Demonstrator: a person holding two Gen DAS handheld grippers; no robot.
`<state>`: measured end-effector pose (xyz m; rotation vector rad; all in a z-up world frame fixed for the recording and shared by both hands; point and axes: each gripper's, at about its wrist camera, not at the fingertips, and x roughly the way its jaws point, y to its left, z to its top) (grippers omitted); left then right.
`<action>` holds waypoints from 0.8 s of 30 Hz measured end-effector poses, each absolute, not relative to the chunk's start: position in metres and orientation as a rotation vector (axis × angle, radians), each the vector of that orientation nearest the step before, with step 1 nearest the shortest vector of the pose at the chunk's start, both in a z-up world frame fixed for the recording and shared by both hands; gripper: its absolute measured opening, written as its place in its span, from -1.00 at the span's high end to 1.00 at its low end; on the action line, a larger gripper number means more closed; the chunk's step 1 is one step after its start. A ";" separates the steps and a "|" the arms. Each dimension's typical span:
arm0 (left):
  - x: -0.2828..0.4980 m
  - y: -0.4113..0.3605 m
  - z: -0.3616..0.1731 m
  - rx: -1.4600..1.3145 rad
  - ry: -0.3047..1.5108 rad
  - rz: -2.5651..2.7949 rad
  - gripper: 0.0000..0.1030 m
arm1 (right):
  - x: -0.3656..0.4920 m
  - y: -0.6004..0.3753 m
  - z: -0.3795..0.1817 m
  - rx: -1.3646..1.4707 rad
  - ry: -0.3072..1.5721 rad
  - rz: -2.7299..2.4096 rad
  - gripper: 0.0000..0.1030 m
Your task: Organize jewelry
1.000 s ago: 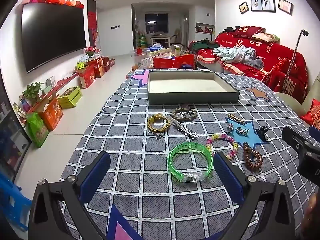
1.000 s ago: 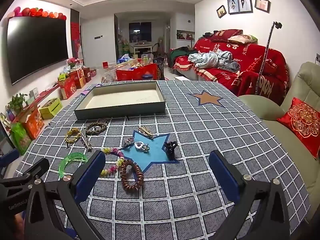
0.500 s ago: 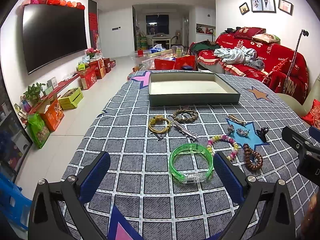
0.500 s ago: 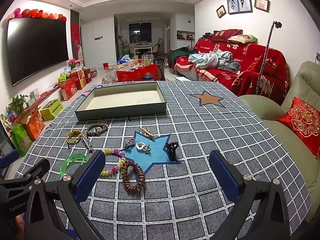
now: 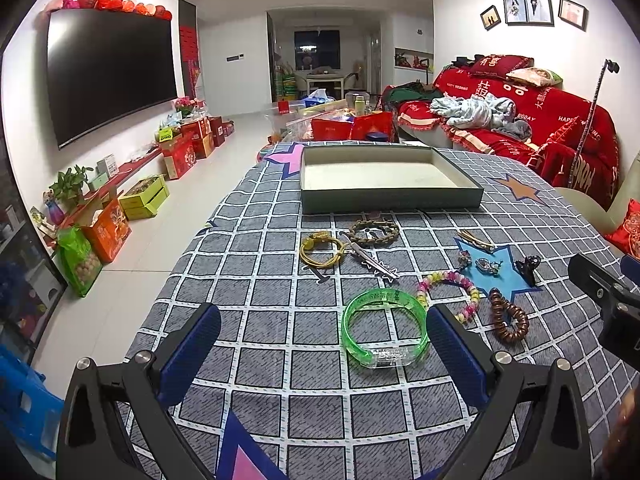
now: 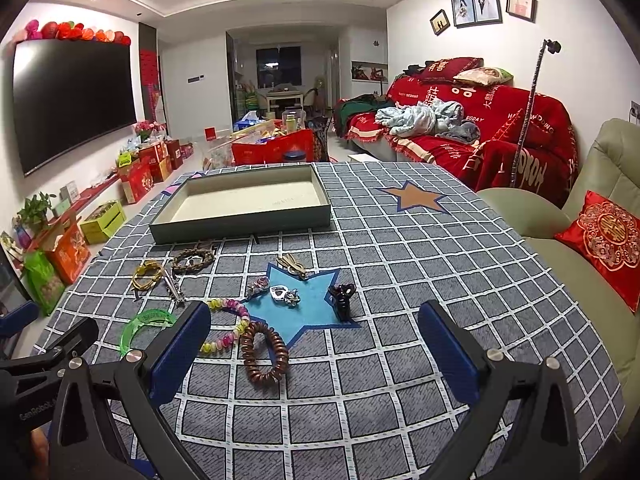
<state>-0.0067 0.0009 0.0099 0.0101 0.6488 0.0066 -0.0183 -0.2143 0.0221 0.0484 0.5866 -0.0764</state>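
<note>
Here, both the left gripper (image 5: 320,344) and the right gripper (image 6: 314,338) are held wide apart, nothing gripped. The jewelry is spread on the checked tablecloth (image 5: 260,264), the green bangle (image 5: 384,326) nearest, before the shallow tray (image 5: 384,178).

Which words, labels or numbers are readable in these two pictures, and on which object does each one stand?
"HAPPY WEDDING": red sofa cover, partly legible.
"BIGDAY": the same cover, near the bundled clothes.
"GenRobot.": side of the left gripper in the right wrist view; it continues but is cut off.
Large Chinese characters: red pillow and sofa cover.
Printing on the green bangle: too small to read.
Print inside the tray: too faint.
</note>
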 end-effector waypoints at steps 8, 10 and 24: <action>-0.006 0.001 0.010 0.013 0.652 0.007 -1.00 | -0.019 -0.213 0.021 0.054 0.583 -0.078 -1.00; -0.006 0.001 0.009 0.012 0.651 0.008 -1.00 | -0.019 -0.213 0.020 0.054 0.582 -0.078 -1.00; -0.006 0.001 0.008 0.012 0.656 0.014 -1.00 | -0.019 -0.212 0.019 0.059 0.579 -0.076 -1.00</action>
